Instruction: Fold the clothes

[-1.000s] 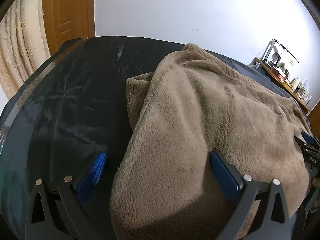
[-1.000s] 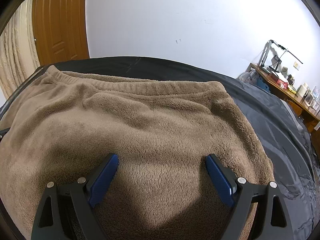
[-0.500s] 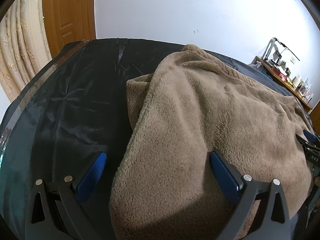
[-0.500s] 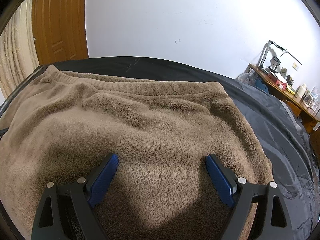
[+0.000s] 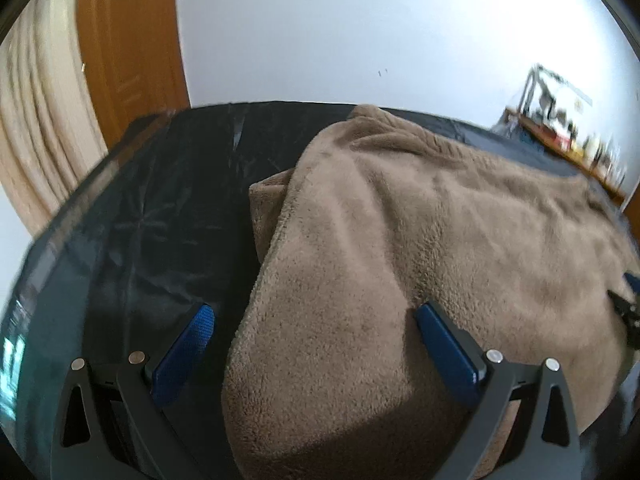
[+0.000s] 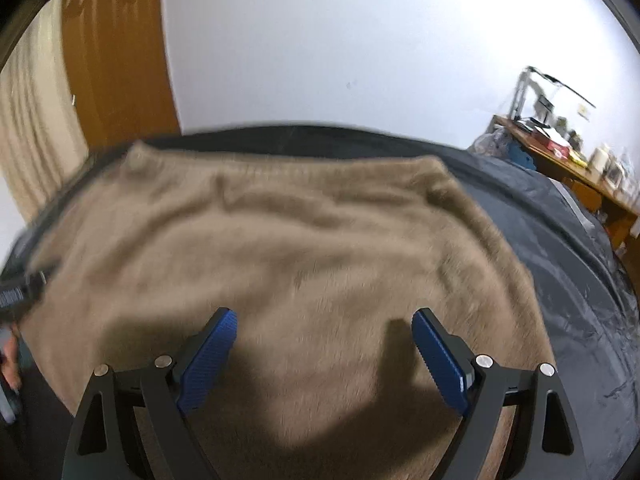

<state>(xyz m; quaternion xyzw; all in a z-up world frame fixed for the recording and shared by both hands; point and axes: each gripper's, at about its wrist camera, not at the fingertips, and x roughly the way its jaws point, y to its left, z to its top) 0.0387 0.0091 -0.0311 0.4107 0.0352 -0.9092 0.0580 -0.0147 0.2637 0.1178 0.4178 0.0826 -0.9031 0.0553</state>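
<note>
Left wrist view: left gripper (image 5: 312, 344) spread wide, empty, straddling the near 6 o'clock edge of the fluffy brown fleece garment (image 5: 420, 240) on the black-covered table (image 5: 140, 220), long axis toward 3 o'clock.

Right wrist view: right gripper (image 6: 324, 356) likewise agape, hovering over mid-cloth.

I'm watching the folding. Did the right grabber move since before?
Yes. The right gripper pulled back and up: the fleece's waistband and the black cover's far edge sit lower against the white wall.
</note>
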